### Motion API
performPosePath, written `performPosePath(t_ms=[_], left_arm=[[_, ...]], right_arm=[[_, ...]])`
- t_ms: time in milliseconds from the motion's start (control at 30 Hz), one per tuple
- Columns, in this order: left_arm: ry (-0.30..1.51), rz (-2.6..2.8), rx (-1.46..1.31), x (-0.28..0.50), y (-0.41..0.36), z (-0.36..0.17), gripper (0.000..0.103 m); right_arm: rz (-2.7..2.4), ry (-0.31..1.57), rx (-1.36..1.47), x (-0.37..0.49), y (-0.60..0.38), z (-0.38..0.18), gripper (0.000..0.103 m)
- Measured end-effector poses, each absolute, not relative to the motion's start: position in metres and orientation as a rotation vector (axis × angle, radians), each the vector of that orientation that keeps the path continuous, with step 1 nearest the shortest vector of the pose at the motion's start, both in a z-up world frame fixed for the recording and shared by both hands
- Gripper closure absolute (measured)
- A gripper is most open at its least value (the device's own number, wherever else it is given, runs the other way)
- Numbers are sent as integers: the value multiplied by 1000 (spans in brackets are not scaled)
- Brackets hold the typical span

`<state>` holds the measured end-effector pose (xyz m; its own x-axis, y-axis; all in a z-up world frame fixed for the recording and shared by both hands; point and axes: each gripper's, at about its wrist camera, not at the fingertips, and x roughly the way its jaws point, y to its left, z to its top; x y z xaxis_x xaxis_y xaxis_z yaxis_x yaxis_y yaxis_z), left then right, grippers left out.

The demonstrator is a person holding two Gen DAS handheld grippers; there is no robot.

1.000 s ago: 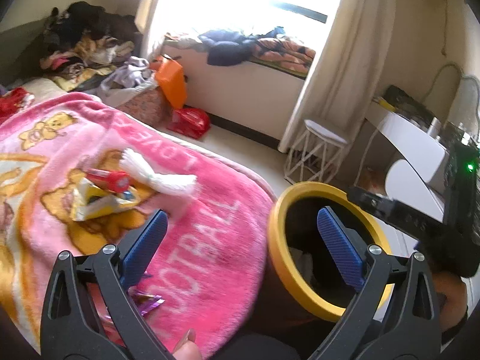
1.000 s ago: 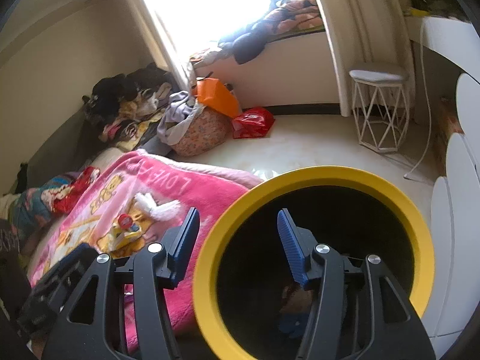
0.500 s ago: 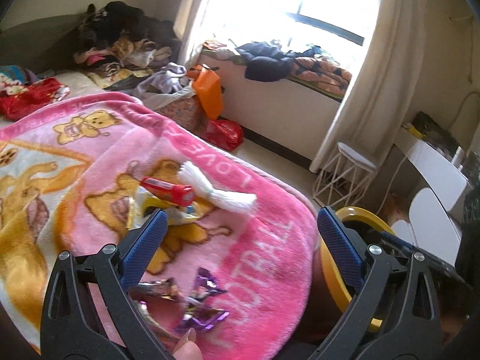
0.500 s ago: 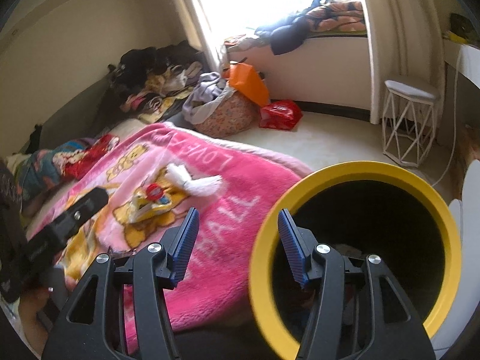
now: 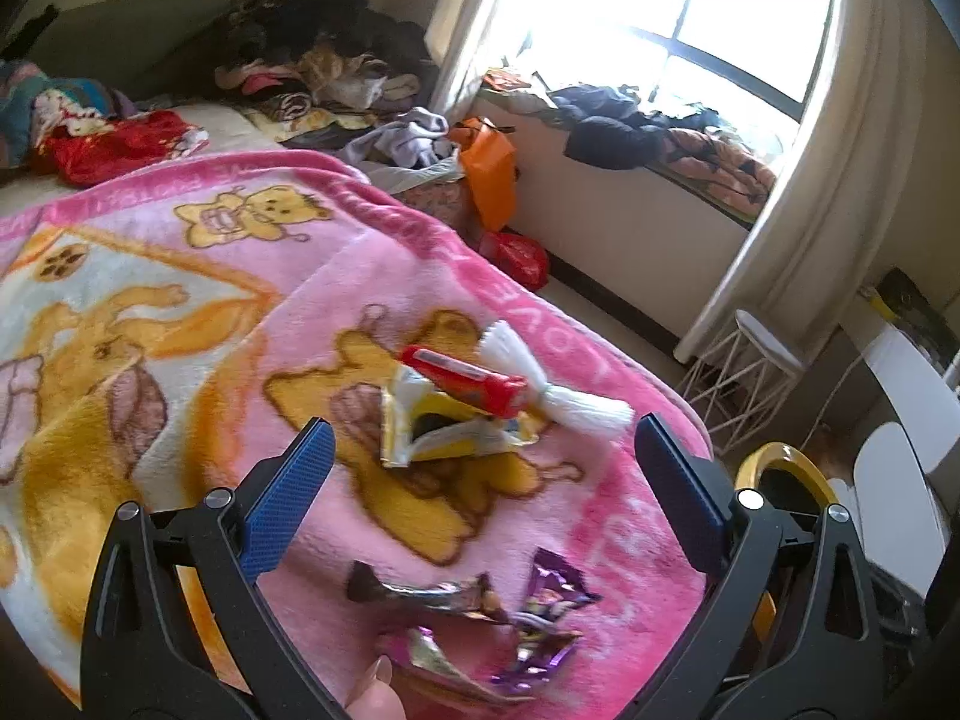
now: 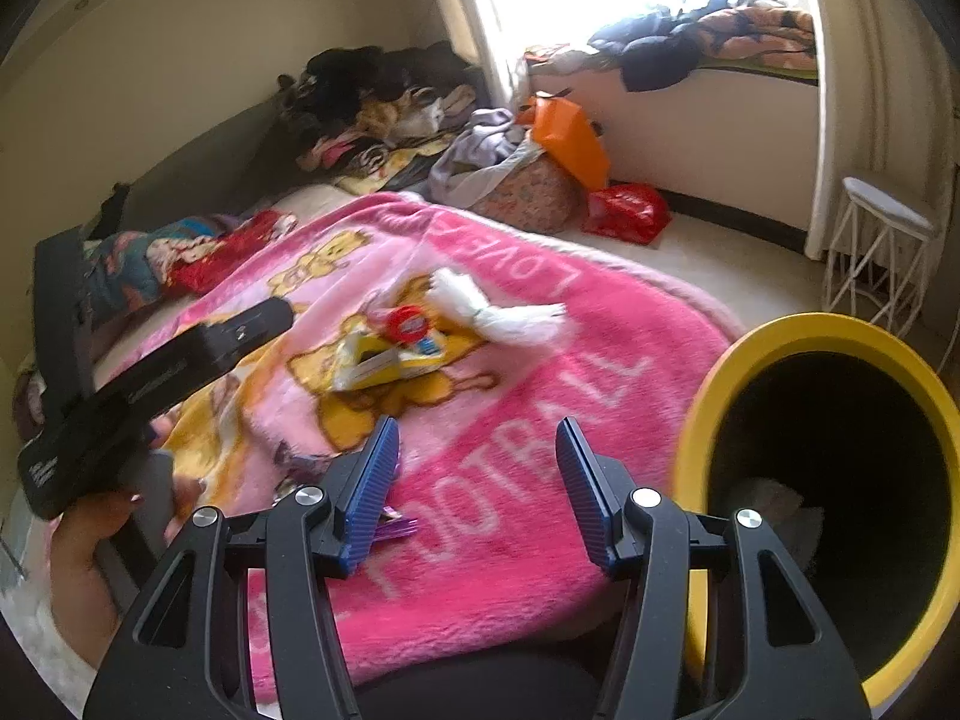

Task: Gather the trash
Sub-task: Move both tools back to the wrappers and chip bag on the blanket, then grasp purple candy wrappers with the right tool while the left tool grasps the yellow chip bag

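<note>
So we've swung off the yellow bin [image 6: 822, 480] and back over the pink blanket [image 5: 198, 324], meaning we're after the next piece. Left gripper [image 5: 480, 492] hangs wide open above the purple wrappers [image 5: 480, 618]; the yellow packet [image 5: 447, 426] lies further out. Right gripper [image 6: 477, 480] is open and empty too, beside the bin.

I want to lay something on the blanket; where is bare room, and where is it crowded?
Bare: the pink blanket lettering between the yellow-rimmed bin and the yellow wrapper. Crowded: around the red tube, white tassel and purple foil wrappers.
</note>
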<state>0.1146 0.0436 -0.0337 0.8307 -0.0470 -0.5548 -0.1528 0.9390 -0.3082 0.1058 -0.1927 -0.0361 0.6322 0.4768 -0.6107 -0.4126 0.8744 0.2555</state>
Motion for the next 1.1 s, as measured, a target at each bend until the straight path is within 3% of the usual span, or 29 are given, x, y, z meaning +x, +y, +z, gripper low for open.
performPosePath(t_ms=[600, 867, 1067, 1100], left_arm=[[697, 56, -381, 145, 85, -69, 11], [765, 7, -444, 165, 95, -91, 33], [809, -14, -472, 178, 97, -103, 43], [814, -17, -477, 179, 97, -104, 45]], right_arm=[[572, 887, 108, 127, -145, -68, 50], [578, 972, 158, 146, -135, -83, 51], [597, 1049, 169, 152, -124, -96, 67], [598, 1058, 170, 152, -123, -97, 73]])
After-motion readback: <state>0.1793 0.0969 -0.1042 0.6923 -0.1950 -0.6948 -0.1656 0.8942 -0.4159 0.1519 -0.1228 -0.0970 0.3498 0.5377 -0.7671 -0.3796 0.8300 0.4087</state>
